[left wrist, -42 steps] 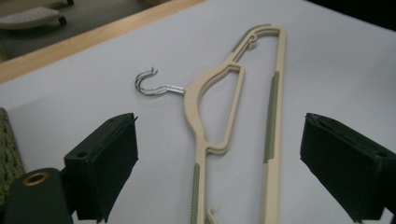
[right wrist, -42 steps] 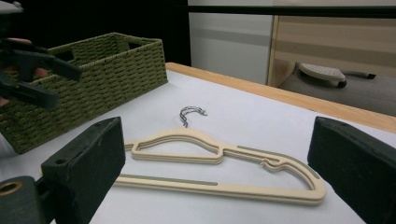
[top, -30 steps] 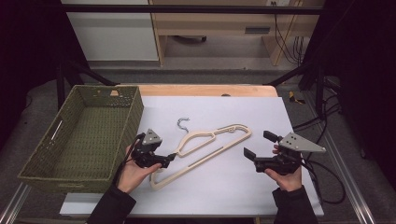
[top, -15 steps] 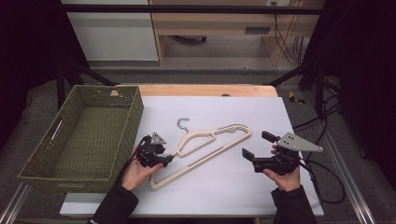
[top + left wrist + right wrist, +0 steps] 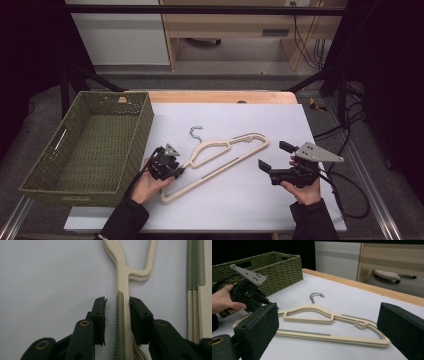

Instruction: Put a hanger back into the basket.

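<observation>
Left gripper view: cream wooden hanger's ribbed arm (image 5: 123, 322) runs lengthwise between left gripper's (image 5: 116, 315) narrowly parted jaws; right gripper (image 5: 272, 168) gapes wide, farther off.

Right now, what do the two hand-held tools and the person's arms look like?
The left black two-jaw tool and the right black two-jaw tool have chunky black bodies. Each carries a grey three-cornered plate with small holes. The left tool's links show brass-coloured rivets. A black cable trails from the right one. The person wears dark long sleeves.
</observation>
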Action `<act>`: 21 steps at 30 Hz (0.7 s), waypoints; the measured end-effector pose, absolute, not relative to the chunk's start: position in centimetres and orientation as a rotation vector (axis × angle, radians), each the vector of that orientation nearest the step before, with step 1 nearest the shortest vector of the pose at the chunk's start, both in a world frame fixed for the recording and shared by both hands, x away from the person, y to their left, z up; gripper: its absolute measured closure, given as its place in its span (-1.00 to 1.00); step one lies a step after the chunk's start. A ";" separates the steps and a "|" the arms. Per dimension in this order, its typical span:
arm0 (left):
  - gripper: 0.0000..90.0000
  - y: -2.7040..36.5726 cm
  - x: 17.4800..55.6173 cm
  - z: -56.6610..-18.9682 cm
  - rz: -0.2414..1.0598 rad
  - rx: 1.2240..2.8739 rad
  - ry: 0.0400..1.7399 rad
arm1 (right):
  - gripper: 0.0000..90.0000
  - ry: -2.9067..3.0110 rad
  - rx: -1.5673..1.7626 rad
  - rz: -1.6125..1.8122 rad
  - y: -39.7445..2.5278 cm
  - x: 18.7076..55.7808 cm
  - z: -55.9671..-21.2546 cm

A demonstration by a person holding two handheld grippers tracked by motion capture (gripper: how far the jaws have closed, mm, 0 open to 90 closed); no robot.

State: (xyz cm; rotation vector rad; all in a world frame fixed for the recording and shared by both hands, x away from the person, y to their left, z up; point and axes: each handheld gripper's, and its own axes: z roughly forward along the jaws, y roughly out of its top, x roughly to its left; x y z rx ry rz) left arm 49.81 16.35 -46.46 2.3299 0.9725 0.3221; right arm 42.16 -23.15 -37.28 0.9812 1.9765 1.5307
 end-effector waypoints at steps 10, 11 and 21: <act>0.75 16.4 49.6 -45.9 0.291 2.337 0.943 | -0.90 1.990 0.983 1.524 -22.9 42.3 -37.5; 0.75 16.4 49.6 -45.9 0.291 2.337 0.943 | -0.90 1.992 0.986 1.523 -22.8 42.3 -37.5; 0.76 16.3 48.6 -44.5 0.390 2.306 0.901 | -0.88 2.016 0.983 1.526 -22.4 42.6 -37.8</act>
